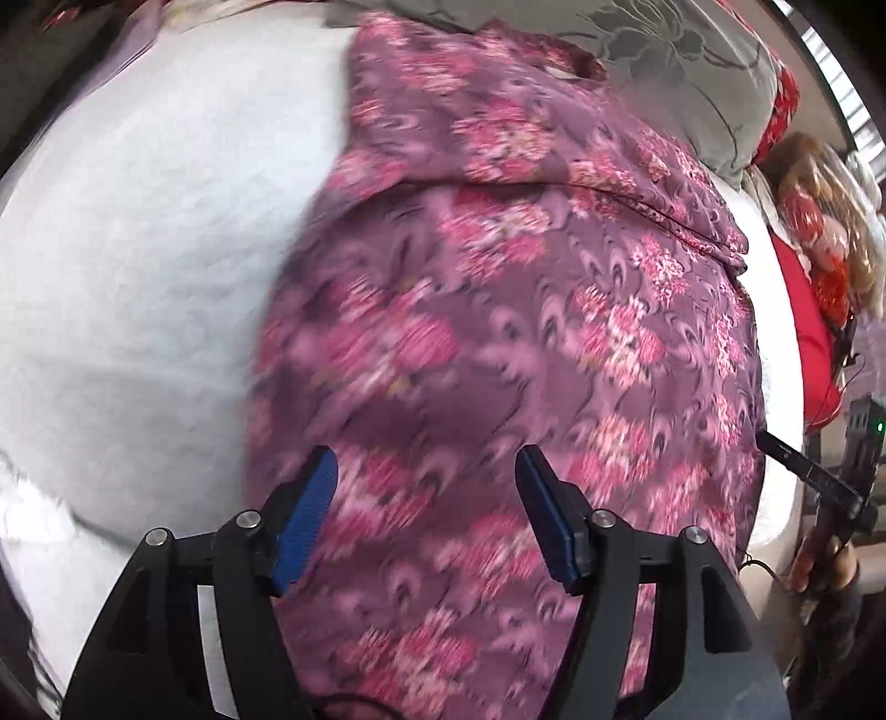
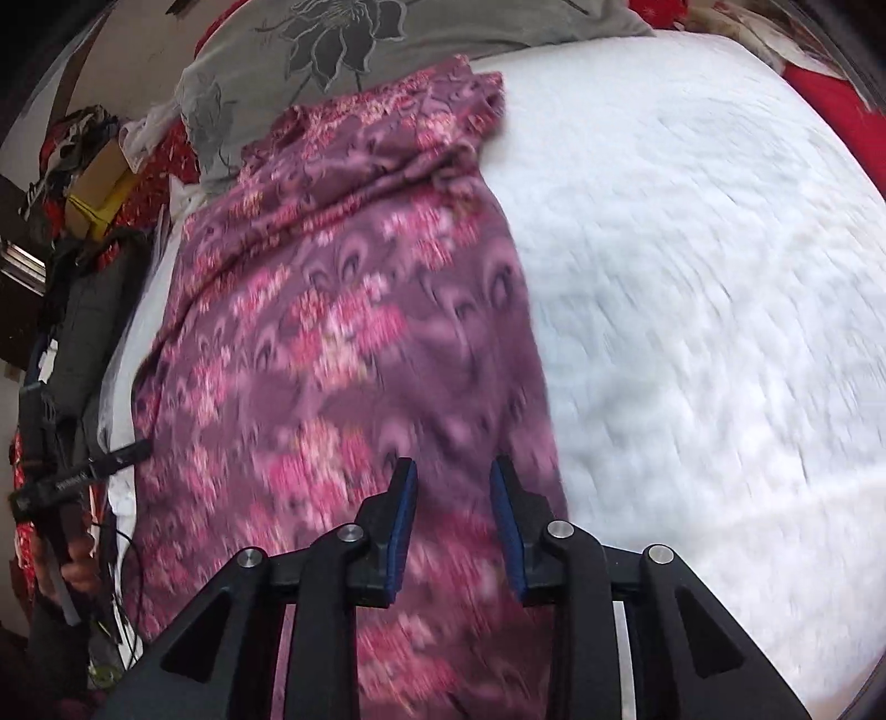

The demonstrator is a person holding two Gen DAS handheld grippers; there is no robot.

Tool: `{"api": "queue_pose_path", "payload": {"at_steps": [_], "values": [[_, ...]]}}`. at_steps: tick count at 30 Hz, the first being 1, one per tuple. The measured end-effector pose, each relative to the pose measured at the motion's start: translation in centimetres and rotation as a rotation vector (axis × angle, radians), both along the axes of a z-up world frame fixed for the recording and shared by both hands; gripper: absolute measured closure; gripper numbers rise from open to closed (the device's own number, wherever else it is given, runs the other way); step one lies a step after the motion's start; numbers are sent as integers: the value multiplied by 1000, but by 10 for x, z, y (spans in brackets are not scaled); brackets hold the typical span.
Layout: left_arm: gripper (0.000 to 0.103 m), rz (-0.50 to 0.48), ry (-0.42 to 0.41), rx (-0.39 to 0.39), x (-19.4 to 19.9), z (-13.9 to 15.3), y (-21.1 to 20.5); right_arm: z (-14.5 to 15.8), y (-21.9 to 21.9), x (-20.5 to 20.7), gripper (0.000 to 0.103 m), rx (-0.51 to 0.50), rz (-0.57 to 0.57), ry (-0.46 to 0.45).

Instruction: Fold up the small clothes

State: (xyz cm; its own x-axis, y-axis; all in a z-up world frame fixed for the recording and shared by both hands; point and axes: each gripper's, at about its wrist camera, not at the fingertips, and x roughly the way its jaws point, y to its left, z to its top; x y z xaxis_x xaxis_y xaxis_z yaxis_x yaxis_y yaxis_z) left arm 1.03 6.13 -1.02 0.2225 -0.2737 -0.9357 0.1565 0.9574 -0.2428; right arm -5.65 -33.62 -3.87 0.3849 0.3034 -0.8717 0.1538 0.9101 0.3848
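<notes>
Floral garment [image 1: 498, 343] blurred, btm cut off (both views)

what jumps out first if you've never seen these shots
The purple floral garment dominates, spread lengthwise over the white quilted bed cover. Both grippers hover over its near end with jaws open: the left gripper and the right gripper. A grey flower-print pillow lies beyond it.

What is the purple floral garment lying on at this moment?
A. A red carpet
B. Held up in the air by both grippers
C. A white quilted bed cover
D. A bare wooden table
C. The purple floral garment is spread flat on the white quilted bed cover, while the left gripper and right gripper both hang over it with fingers apart and nothing between them.
</notes>
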Motion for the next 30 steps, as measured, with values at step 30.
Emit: {"api": "queue_pose_path", "payload": {"at_steps": [30], "values": [[37, -48, 331, -134, -68, -23, 54, -65, -70, -137, 42, 491, -206, -44]]}}
